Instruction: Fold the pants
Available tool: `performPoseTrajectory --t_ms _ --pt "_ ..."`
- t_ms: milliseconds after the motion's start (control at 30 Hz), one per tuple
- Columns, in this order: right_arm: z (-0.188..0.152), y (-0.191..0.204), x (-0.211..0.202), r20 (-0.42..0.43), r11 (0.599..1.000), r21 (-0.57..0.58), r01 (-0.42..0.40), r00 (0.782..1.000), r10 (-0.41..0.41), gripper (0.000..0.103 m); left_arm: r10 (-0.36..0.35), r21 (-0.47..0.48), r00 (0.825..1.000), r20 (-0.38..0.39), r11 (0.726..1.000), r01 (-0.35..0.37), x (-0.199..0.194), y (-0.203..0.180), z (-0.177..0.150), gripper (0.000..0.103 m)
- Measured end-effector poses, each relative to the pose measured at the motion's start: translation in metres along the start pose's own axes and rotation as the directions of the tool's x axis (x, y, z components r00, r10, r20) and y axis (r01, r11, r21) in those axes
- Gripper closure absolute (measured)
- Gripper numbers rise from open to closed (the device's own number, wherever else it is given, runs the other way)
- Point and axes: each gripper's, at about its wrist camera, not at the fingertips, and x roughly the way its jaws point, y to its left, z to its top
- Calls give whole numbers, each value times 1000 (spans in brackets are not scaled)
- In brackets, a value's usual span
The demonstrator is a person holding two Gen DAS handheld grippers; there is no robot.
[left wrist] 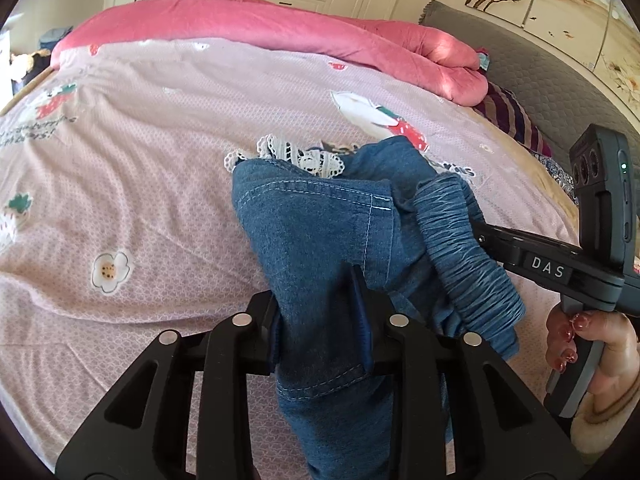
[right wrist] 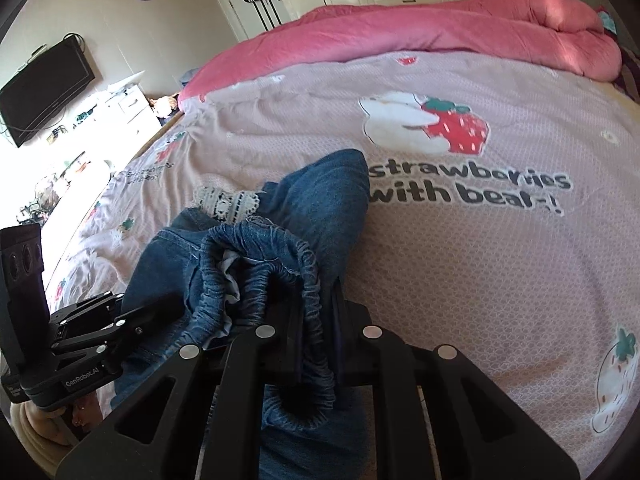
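Note:
Small blue denim pants (left wrist: 312,232) with a gathered elastic waistband (left wrist: 472,264) and white lace trim (left wrist: 296,156) hang bunched over the bed. My left gripper (left wrist: 320,320) is shut on a fold of denim near a stitched seam. My right gripper (right wrist: 316,320) is shut on the elastic waistband (right wrist: 312,292). Each view shows the other tool from the side: the right gripper (left wrist: 480,236) enters at the right edge, held by a hand (left wrist: 580,340), and the left gripper (right wrist: 124,320) sits at the lower left. The lower legs of the pants (right wrist: 332,196) trail toward the bed.
The pink bedspread (right wrist: 480,264) with strawberry and bear prints lies below. A rolled pink quilt (left wrist: 280,28) runs along the far side, with a striped pillow (left wrist: 516,116) and grey headboard (left wrist: 540,68) at the right. A wall TV (right wrist: 44,92) and cluttered desk stand beyond the bed's left edge.

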Motion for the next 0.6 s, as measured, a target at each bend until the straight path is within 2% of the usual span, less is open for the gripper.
performPoseTrajectory --t_ms 167,300,367,500,533,600 --pt "-8 -3 1 -15 1000 1 30 999 -30 83 19 -1 1000 -8 1000 -19 4 1 -5 75" --pt "-13 -4 -6 1 998 -7 56 998 -56 69 37 -6 999 -8 999 -37 5 3 -8 69" --pt "-16 -5 -7 0 998 -4 65 998 -65 68 47 -7 999 -5 999 -47 5 4 -10 64" --pt "-22 -5 -4 -11 995 -23 96 995 -96 68 56 -11 998 -7 998 -56 5 7 -13 60" --pt "-23 -5 -5 -5 995 -23 96 995 -96 67 57 -14 998 -4 998 -57 4 7 -13 58" --pt "-24 -4 -15 26 995 -19 93 995 -93 63 63 -28 998 7 998 -63 -2 8 -14 48"
